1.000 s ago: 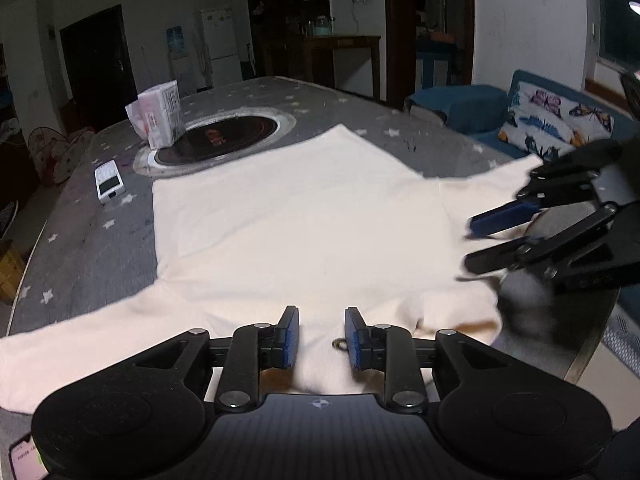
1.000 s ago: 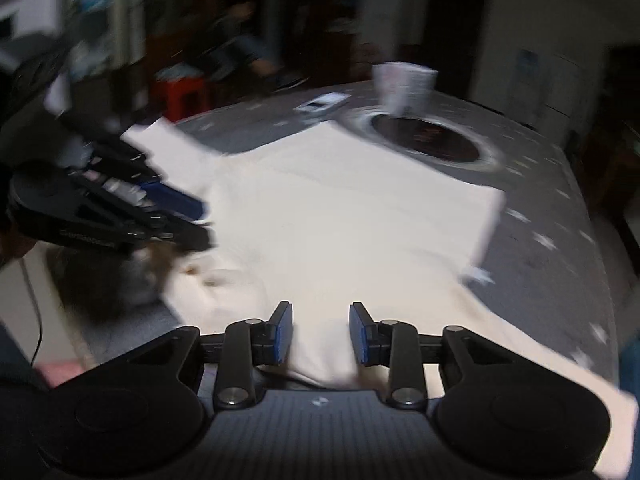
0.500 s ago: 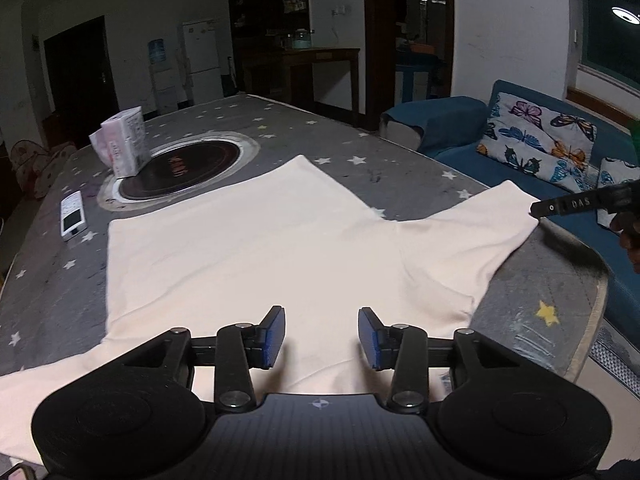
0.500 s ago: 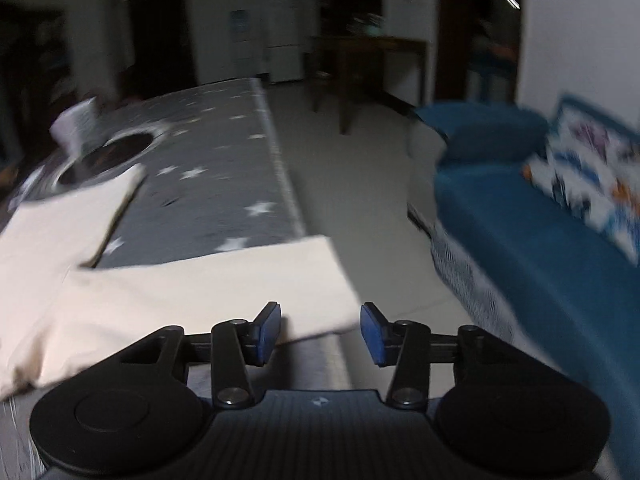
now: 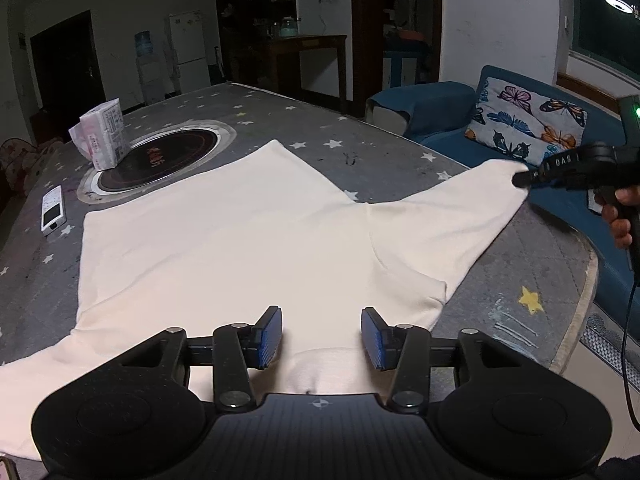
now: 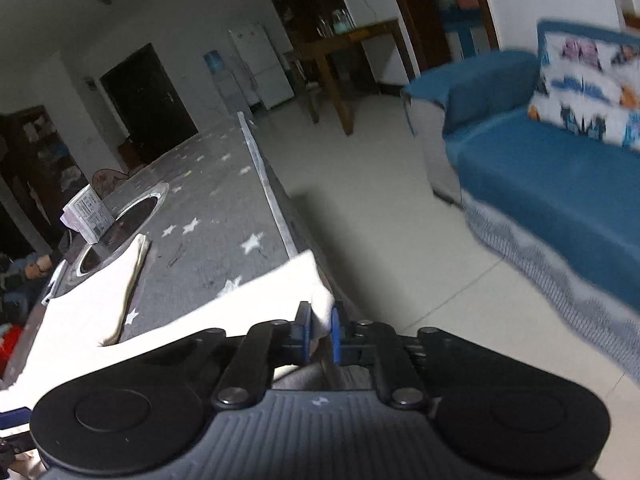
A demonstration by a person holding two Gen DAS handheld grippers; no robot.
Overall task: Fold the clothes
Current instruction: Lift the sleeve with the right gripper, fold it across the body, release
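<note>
A cream T-shirt lies spread flat on the grey star-patterned table, collar toward me. My left gripper hovers open just above the collar area, nothing between its blue pads. At the right, the right gripper pinches the tip of the right sleeve and lifts it slightly. In the right wrist view, the right gripper is shut on the cream sleeve end, which sticks out between its blue pads at the table's edge.
A tissue pack stands beside a round inset hotplate, with a remote at the table's left. A blue sofa with a butterfly cushion sits right of the table. A hand holds the right gripper.
The right gripper swung away from the collar to the right sleeve tip and shut on it. The left gripper opened wider and lifted back a little.
</note>
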